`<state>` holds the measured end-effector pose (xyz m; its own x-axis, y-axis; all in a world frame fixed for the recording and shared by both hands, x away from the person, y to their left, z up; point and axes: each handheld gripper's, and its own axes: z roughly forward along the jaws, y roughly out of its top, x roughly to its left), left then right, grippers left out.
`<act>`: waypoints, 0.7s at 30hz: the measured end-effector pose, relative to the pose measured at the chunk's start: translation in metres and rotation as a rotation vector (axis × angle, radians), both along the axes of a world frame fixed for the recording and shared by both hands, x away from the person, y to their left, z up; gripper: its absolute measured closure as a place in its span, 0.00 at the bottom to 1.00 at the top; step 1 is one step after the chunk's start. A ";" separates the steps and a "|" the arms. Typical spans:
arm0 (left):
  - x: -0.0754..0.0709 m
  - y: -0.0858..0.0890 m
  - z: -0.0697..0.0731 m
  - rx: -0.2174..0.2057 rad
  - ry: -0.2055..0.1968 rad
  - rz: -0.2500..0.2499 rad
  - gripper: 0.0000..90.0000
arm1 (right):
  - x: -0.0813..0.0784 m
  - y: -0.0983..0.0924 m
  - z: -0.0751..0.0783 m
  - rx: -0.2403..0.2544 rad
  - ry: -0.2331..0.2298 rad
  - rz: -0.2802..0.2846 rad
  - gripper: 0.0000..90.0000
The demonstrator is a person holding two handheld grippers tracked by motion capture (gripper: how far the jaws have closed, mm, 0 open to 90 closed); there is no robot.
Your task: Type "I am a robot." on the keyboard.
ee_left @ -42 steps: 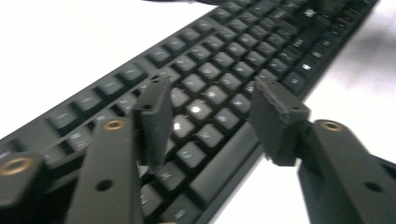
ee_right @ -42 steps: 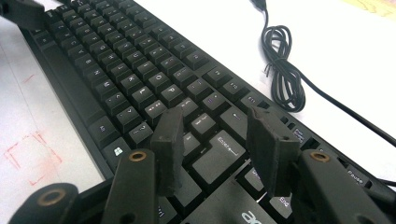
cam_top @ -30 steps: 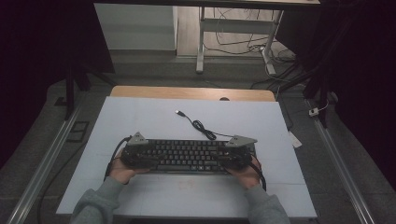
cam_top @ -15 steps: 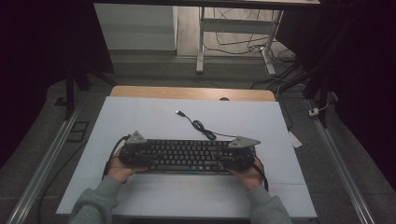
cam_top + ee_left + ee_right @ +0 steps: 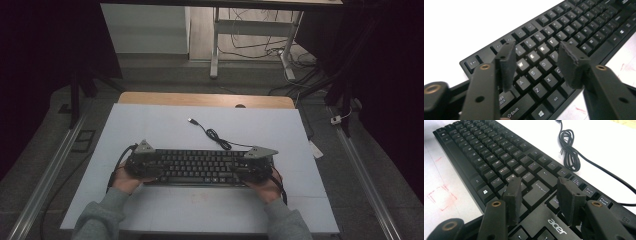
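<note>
the black keyboard (image 5: 199, 167) lies flat across the near middle of the white table (image 5: 150, 125), long side toward me, and its cable (image 5: 216, 136) runs off the back edge in a loose coil and ends in a usb plug (image 5: 191, 120) lying free on the table, joined to nothing.

my left gripper (image 5: 141, 163) sits over the keyboard's left end and my right gripper (image 5: 251, 167) over its right end. in the left gripper view the jaws stand spread over the letter block, around w, e, s and d, with nothing between them. in the right gripper view the jaws are likewise spread, hovering over the enter key and the keys beside it, pinching nothing.

as i judge it, i'm about to either grip the keyboard by its ends or press keys; neither has happened, since both pairs of jaws hang just above the keys, and i cannot tell if any tip touches a key.

readable writing: "acer" (image 5: 557, 226) on the case near the arrow keys, "enter" (image 5: 542, 186), "scroll lock" and "pause break" on the right; "esc" (image 5: 473, 62) and "shift" (image 5: 515, 110) on the left, plus the windows logo key.
</note>
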<state>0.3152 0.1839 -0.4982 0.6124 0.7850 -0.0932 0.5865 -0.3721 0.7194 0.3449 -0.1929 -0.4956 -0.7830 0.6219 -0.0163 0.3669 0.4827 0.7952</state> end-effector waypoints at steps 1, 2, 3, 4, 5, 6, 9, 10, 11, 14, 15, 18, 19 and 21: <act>0.000 0.000 0.000 0.007 0.001 -0.001 0.58 | 0.000 0.000 0.000 -0.001 0.000 0.001 0.61; 0.000 0.000 -0.001 0.014 0.002 -0.003 0.61 | 0.000 0.000 0.000 -0.004 0.003 0.001 0.61; 0.000 0.001 -0.001 0.018 0.003 -0.004 0.63 | 0.000 0.000 0.000 -0.006 0.002 0.002 0.61; 0.000 0.001 -0.002 0.023 0.005 -0.003 0.65 | 0.000 0.001 -0.001 -0.006 0.002 0.001 0.61; 0.001 0.001 -0.002 0.025 0.007 -0.003 0.68 | 0.000 0.001 -0.001 -0.006 0.002 0.002 0.61; 0.001 0.002 -0.003 0.031 0.009 -0.002 0.71 | 0.000 0.001 -0.001 -0.007 0.003 0.001 0.61; 0.002 0.003 -0.005 0.039 0.018 0.000 0.80 | 0.000 0.001 -0.001 -0.011 0.002 0.001 0.61; 0.002 0.004 -0.005 0.041 0.022 -0.001 0.83 | 0.000 0.001 -0.001 -0.011 0.003 0.001 0.61; 0.002 0.004 -0.006 0.045 0.025 -0.001 0.85 | 0.000 0.001 -0.001 -0.012 0.003 0.001 0.61; 0.003 0.005 -0.008 0.055 0.034 -0.005 0.94 | 0.000 0.001 -0.001 -0.013 0.004 0.000 0.61; 0.004 0.005 -0.008 0.060 0.036 -0.007 0.97 | 0.000 0.001 -0.001 -0.014 0.004 0.000 0.61; 0.004 0.006 -0.009 0.071 0.042 -0.004 0.99 | 0.000 0.001 -0.001 -0.015 0.003 -0.001 0.61; 0.004 0.006 -0.010 0.075 0.043 -0.004 0.99 | 0.000 0.001 -0.001 -0.013 0.003 0.000 0.61; 0.005 0.006 -0.011 0.084 0.046 -0.002 0.99 | 0.000 0.001 -0.001 -0.014 0.003 0.000 0.61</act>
